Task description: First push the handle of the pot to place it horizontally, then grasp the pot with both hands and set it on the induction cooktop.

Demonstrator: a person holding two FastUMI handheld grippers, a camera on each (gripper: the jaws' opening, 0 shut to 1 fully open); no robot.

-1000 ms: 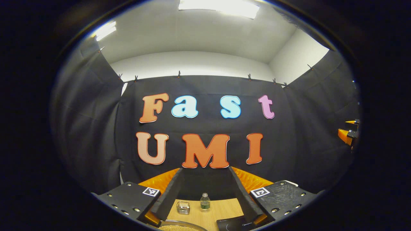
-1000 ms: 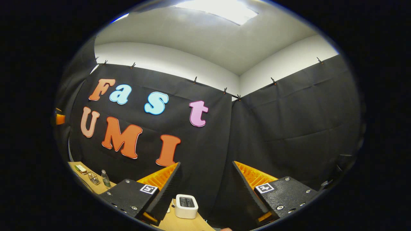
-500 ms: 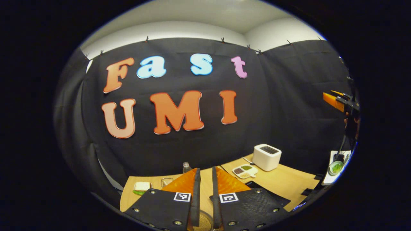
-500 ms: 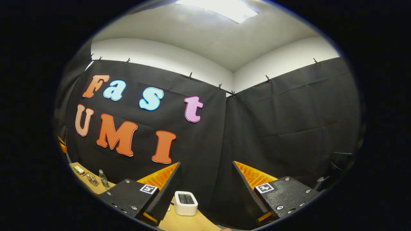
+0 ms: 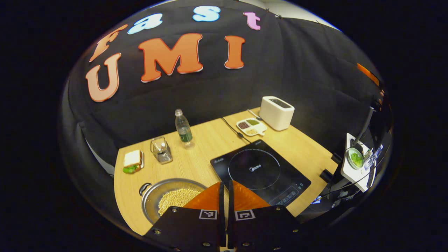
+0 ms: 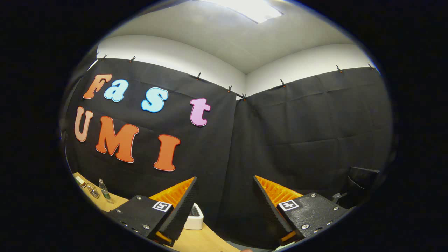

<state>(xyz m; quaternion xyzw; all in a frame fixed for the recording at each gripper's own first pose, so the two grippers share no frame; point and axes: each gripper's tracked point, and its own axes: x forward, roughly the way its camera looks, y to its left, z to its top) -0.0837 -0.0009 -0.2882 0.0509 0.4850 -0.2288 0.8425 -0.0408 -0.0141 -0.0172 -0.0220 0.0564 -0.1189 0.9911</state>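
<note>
Pot [image 5: 164, 197] of yellow grains left of induction cooktop [image 5: 260, 171]; three-compartment dish [image 5: 251, 126] behind it. Left gripper [image 5: 225, 190] jaws closed, empty; right gripper [image 6: 225, 196] jaws open.

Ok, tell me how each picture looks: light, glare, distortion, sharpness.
Left gripper view: sharp and evenly lit, strong fisheye bending of the wooden table edges, a soft sheen on the induction cooktop, the pot of beans crisp. Right gripper view: a ceiling light blown out at the top, the black cloth dim, the toaster partly hidden behind a finger.
</note>
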